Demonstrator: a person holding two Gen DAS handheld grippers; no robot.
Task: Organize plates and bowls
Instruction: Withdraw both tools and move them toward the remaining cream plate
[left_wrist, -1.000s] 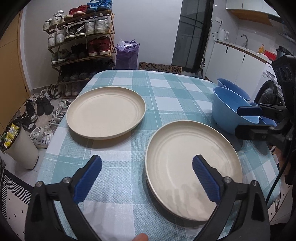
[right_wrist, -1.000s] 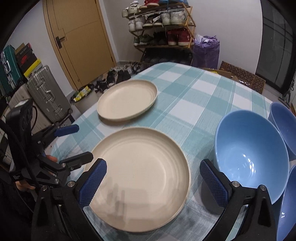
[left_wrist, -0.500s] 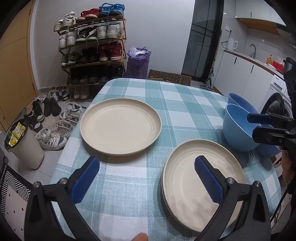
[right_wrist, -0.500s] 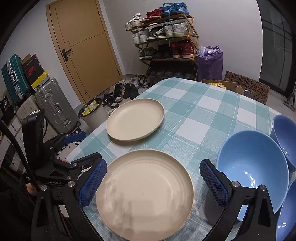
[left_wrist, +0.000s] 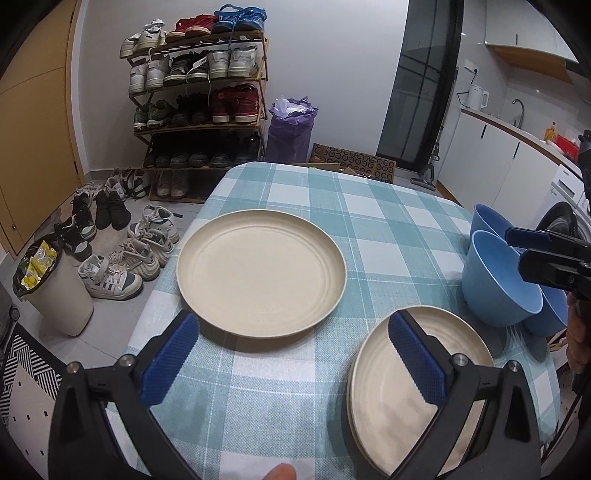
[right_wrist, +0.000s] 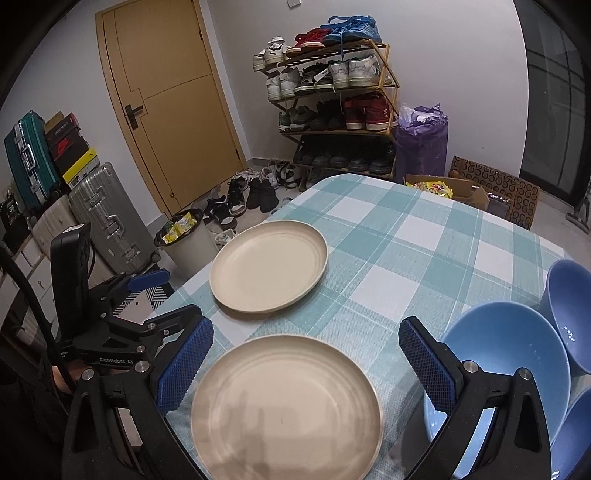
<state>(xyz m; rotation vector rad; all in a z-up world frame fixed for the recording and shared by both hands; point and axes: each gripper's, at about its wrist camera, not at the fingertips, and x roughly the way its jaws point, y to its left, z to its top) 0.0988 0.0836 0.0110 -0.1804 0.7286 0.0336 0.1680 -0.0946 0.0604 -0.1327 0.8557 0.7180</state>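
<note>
While both grippers hang over the near edge of the checked tablecloth (left_wrist: 373, 221), neither touches a dish. Left gripper (left_wrist: 295, 354): blue pads spread wide, nothing between them. Right gripper (right_wrist: 306, 354): pads likewise spread wide, empty.

Left wrist view: single cream plate (left_wrist: 260, 271) lies flat near table centre, at 12 o'clock from the left gripper. Stack of cream plates (left_wrist: 461, 347) at 4 o'clock from that plate, near the table's front edge, partly behind the right-hand pad; layered rims visible, count unclear. Blue bowls (left_wrist: 495, 280) at 3 o'clock from the single plate, close together along the table's right edge; nesting or contact cannot be told.

Right wrist view: stack (right_wrist: 286, 406) sits directly below the open pads; single plate (right_wrist: 267, 264) at 12 o'clock from it, apart. Bowls (right_wrist: 506, 358) at 3 o'clock, just beside the stack.

Background: shoe rack (left_wrist: 199, 99), bin (left_wrist: 51, 284) on the floor.
</note>
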